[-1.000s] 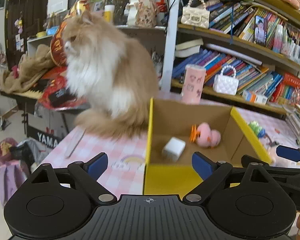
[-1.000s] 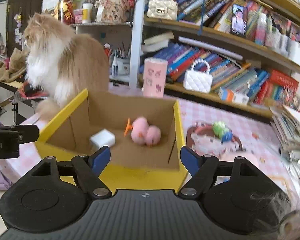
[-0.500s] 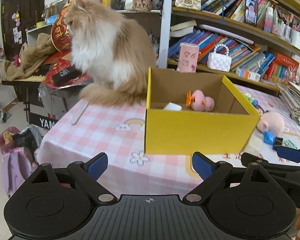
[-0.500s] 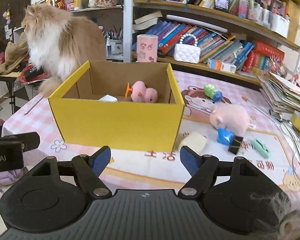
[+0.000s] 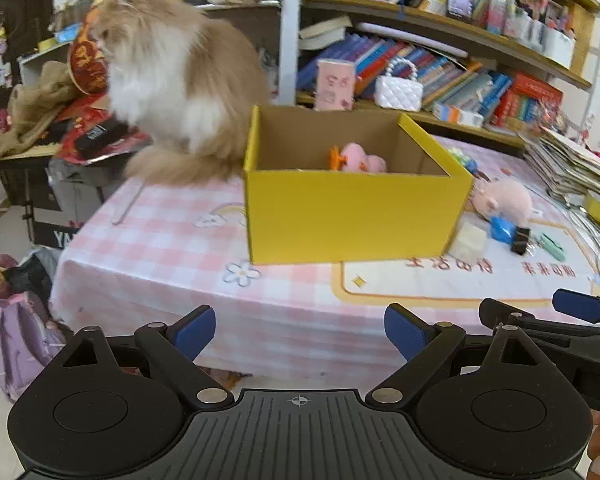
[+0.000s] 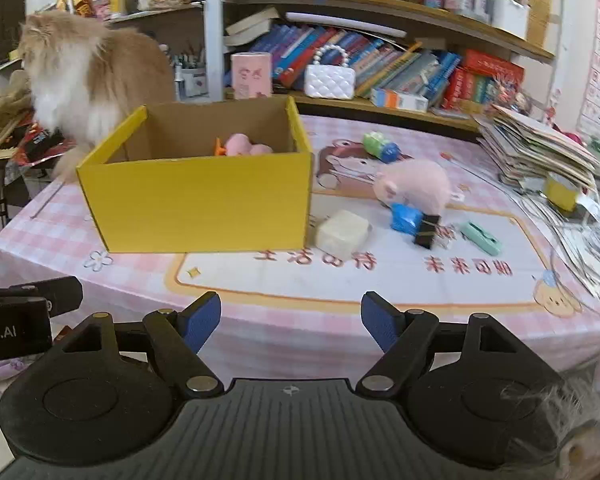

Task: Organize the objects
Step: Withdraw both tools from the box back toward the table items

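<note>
Now that you've pulled both grippers back off the yellow box [image 6: 204, 196], jaws apart and empty, pick the pale block [image 6: 342, 233] next

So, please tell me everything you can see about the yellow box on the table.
The yellow box looks like corrugated cardboard: yellow outside, plain brown inside, rectangular, with no lid on top. It stands upright on the pink checked tablecloth, near the table's left side. Inside lie a pink plush toy and something orange. A fluffy cat sits just behind its left end. A pale cube lies by its right front corner; whether they touch is unclear.
</note>
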`<action>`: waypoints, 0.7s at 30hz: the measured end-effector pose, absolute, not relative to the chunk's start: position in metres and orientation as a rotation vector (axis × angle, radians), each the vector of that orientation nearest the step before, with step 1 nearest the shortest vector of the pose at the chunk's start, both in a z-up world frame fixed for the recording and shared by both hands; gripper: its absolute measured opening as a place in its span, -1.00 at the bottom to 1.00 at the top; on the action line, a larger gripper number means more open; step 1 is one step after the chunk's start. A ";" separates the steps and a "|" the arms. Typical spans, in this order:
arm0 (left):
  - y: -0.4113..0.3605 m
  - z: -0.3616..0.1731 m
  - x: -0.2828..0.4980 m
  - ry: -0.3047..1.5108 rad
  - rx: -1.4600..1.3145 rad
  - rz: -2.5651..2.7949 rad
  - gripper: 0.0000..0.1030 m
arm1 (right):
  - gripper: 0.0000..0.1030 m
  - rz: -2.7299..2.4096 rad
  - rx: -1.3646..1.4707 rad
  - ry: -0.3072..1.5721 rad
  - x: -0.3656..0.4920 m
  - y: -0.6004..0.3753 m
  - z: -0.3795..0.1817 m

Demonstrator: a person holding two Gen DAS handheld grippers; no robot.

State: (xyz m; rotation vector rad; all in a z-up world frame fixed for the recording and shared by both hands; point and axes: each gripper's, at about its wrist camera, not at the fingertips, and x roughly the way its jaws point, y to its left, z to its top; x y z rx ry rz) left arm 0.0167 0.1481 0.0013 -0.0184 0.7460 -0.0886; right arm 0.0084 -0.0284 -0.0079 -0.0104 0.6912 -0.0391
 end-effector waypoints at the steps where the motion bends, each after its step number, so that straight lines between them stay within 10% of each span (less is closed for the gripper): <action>1: 0.146 0.000 0.016 0.751 -0.018 -0.098 0.82 | 0.49 -0.047 -0.008 0.694 0.006 -0.030 -0.009; 21: 0.067 -0.005 0.025 0.786 0.043 -0.316 0.83 | 0.51 -0.278 0.055 0.725 -0.023 -0.103 -0.012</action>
